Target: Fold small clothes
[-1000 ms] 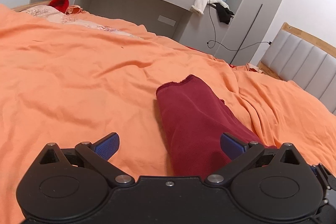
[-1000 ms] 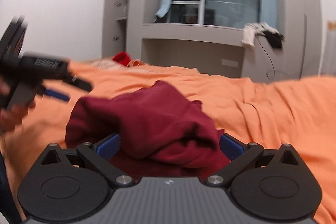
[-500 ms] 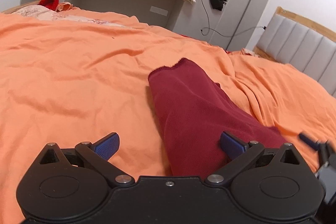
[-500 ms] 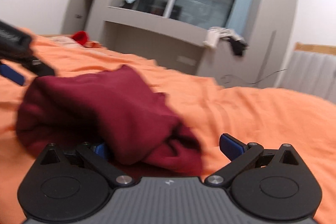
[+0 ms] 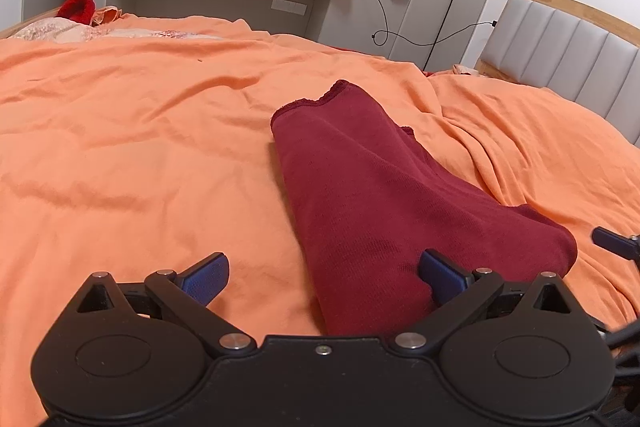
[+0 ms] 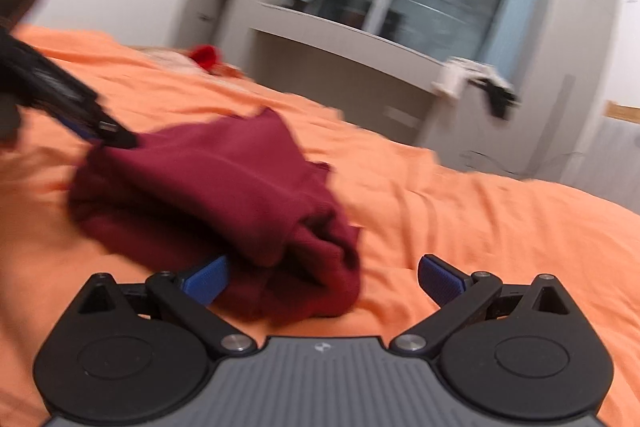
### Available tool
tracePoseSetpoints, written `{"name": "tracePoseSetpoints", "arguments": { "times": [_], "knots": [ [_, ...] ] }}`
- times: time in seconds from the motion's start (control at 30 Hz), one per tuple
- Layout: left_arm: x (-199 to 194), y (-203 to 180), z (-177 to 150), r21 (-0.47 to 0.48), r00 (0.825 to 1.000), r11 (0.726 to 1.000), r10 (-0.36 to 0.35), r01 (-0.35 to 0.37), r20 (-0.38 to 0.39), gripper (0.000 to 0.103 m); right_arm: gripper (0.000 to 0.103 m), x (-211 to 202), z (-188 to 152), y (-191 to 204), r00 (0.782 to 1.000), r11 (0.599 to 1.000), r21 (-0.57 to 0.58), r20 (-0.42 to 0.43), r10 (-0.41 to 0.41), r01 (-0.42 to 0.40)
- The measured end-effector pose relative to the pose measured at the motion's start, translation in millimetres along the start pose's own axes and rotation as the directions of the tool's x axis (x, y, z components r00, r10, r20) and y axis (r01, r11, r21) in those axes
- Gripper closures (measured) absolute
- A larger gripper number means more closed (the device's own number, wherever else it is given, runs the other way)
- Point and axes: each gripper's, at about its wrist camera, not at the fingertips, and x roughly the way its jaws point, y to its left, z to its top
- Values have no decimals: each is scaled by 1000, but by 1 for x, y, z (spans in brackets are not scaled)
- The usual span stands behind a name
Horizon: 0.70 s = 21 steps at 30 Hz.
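Maroon garment point(image 5: 384, 195), folded on the orange bed point(image 5: 120, 155); my right fingers point(image 6: 442, 281) just released it, both pairs wide.

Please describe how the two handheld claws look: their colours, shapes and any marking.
Both claws are black, with two round discs, silver screws and angled linkage arms ending in blue textured pads. The left claw has a smooth black centre plate. The right claw has a grey ribbed plate with a small white logo. No sleeve is clearly visible.

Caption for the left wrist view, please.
Open left gripper poised low over a folded maroon garment lying on an orange bedsheet.
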Motion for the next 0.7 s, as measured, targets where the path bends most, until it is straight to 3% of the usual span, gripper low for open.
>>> {"name": "tracePoseSetpoints", "arguments": {
  "times": [0.13, 0.23, 0.37, 0.43, 0.5, 0.57, 0.7],
  "knots": [
    [1, -1, 0, -4, 1000, 1000, -2, 2, 3, 1, 0, -19, 4, -24, 993, 993, 67, 84, 86, -92],
    [1, -1, -1, 0, 1000, 1000, -2, 2, 7, 1, 0, -22, 7, -47, 984, 969, 208, 145, 106, -135],
    [-1, -3, -3, 17, 1000, 1000, 4, -5, 16, 1, 0, 18, 11, -87, 986, 886, 435, 116, 124, -162],
    [-2, -4, -3, 25, 1000, 1000, 8, -8, 21, 1, 0, 44, 9, -107, 984, 816, 551, 98, 146, -176],
    [-2, -5, -4, 33, 1000, 999, 12, -13, 27, 1, 6, 72, 6, -125, 981, 736, 650, 84, 177, -188],
    [-3, -6, -5, 40, 999, 999, 15, -16, 32, 1, 21, 93, 0, -135, 979, 693, 698, 59, 197, -182],
    [-4, -6, -7, 45, 999, 999, 14, -16, 40, 1, 35, 122, -2, -127, 975, 707, 689, -3, 221, -158]
  ]
}}
